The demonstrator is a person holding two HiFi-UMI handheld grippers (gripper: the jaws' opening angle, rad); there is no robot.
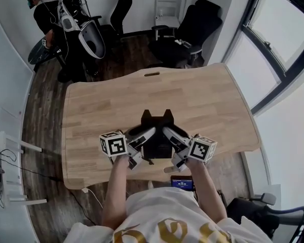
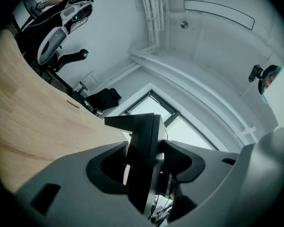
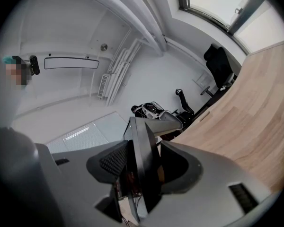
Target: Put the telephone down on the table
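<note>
The black telephone (image 1: 157, 131) is a flat dark unit with two prongs at its far end, over the near middle of the wooden table (image 1: 101, 110). My left gripper (image 1: 143, 137) grips its left side and my right gripper (image 1: 173, 137) its right side. In the left gripper view the telephone's edge (image 2: 143, 155) stands upright, with the left gripper (image 2: 145, 167) shut on it. The right gripper view shows the same slab (image 3: 143, 160) pinched in the right gripper (image 3: 141, 167). I cannot tell whether the telephone's underside touches the table.
The table's front edge runs just below the grippers. A small device with a blue screen (image 1: 182, 183) sits under that edge. Black office chairs (image 1: 190, 32) and a person (image 1: 45, 14) are beyond the table's far side. A cable slot (image 1: 152, 74) is at the far edge.
</note>
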